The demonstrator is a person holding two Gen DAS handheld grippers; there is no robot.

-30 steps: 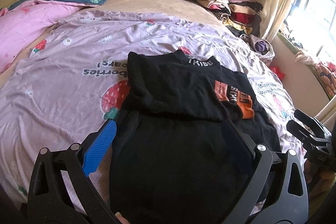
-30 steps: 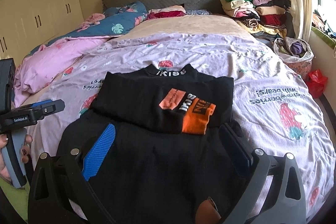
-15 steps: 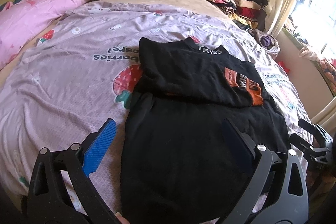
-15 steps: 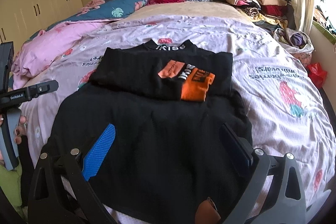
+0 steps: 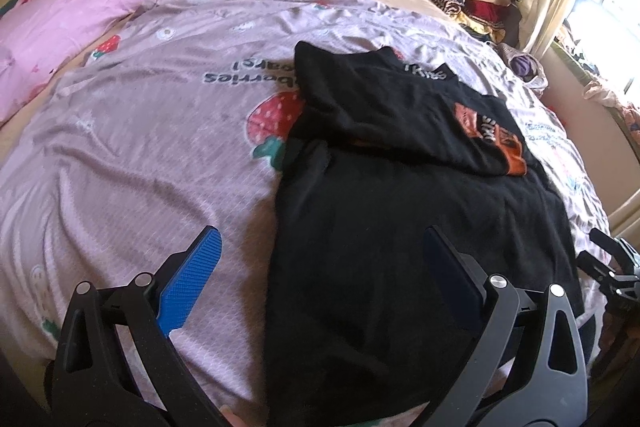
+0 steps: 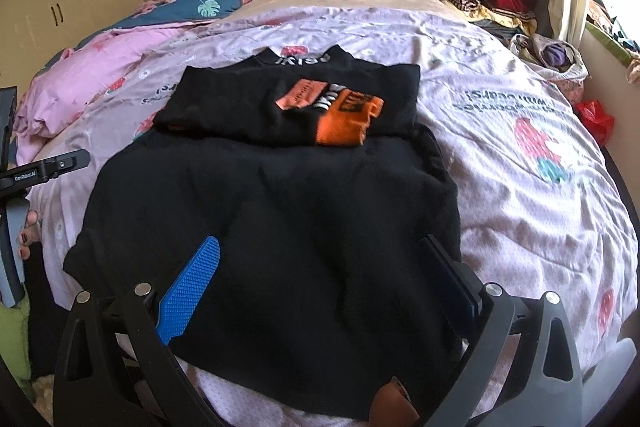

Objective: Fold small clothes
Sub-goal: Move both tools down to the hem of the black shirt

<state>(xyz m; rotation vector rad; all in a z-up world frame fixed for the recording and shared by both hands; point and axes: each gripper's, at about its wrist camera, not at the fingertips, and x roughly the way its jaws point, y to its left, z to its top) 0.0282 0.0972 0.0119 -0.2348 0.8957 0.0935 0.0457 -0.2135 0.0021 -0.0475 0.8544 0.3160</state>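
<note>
The left gripper point(image 5: 320, 267) hovered with fingers apart over the hem. The black knit garment point(image 6: 272, 227) lay flat on the lilac strawberry-print quilt point(image 5: 140, 147), long axis toward the headboard, collar farthest. The right gripper point(image 6: 324, 275) likewise gaped, empty.

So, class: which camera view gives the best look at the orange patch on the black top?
The right wrist view: the orange patch faces the camera almost squarely and is fully visible on the black top. The left wrist view shows it off to one side, squeezed and partly blurred.
</note>
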